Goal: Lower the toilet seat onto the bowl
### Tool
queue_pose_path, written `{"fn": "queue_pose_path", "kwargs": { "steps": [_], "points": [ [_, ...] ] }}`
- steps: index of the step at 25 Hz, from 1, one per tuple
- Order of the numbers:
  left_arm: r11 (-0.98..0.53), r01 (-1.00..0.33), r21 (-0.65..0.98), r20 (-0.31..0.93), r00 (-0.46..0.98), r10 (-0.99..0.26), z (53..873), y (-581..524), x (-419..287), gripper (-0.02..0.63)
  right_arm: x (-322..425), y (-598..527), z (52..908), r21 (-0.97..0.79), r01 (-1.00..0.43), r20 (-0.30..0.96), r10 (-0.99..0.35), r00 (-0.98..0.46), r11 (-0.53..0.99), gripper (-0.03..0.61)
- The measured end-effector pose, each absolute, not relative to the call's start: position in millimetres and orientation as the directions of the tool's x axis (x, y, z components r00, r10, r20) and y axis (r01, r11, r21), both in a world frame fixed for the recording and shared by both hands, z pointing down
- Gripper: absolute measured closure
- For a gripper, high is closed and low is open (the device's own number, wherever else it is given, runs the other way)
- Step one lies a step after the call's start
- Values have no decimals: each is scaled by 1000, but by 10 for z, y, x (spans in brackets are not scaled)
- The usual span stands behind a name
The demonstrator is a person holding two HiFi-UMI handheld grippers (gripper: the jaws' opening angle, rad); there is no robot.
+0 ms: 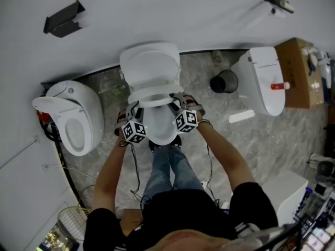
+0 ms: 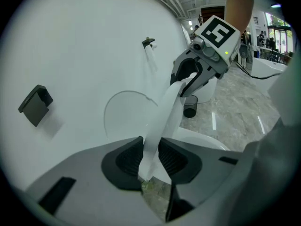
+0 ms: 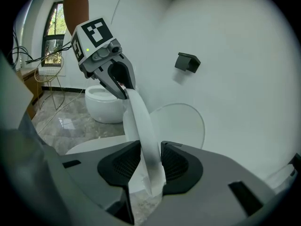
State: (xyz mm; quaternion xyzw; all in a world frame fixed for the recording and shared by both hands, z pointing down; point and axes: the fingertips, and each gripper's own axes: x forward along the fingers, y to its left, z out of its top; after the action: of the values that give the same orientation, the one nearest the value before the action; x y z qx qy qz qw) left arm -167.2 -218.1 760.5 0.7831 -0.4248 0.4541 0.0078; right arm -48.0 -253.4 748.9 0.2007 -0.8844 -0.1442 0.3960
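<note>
Jaws, both pairs: clenched on the toilet seat [image 1: 152, 99], with the left gripper [image 1: 134, 110] pinching the ring's left limb and the right gripper [image 1: 178, 102] its right limb. The ribbed pads [image 2: 127, 157] press on either face of the thin white rim. Item one, the seat: partway down, tilted between the raised lid [image 1: 149, 67], which leans on the wall, and the bowl [image 1: 159, 129] below. It is hinged at the bowl's back edge, and its front is not yet resting on the bowl's front edge. Handling, as a judgement: bring both your hands down level and together so the ring does not twist on its hinge. Let your grip turn with the seat's arc rather than drag it toward you, and slow near the bowl's rim so it lands without a slap. Since your pads sit on both faces of the rim, watch that the under jaw of each pair is not trapped between seat and bowl at touchdown, and let go only once the seat is supported. Surroundings, on the floor: second toilet [image 1: 73, 116], open, near the floor's left edge; third toilet [image 1: 261, 77], closed, toward the right; black bin [image 1: 224, 81] between that one and yours, at the floor's back edge; cardboard box [image 1: 298, 69] at the far right; wire rack [image 1: 73, 216] at the lower left. On the wall: black bracket [image 1: 63, 20]. None of these stands in the seat's path; your own legs [image 1: 167, 163], just before the bowl's front edge, are nearest.
</note>
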Motion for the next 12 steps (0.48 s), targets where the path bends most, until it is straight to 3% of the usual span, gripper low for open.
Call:
{"fn": "queue_pose_path", "kwargs": {
  "steps": [12],
  "points": [
    [-708, -592, -385, 765, 224, -604, 7879, -1477, -1514, 491, -358, -1850, 7808, 395, -145, 696, -399, -597, 907, 437]
  ]
}}
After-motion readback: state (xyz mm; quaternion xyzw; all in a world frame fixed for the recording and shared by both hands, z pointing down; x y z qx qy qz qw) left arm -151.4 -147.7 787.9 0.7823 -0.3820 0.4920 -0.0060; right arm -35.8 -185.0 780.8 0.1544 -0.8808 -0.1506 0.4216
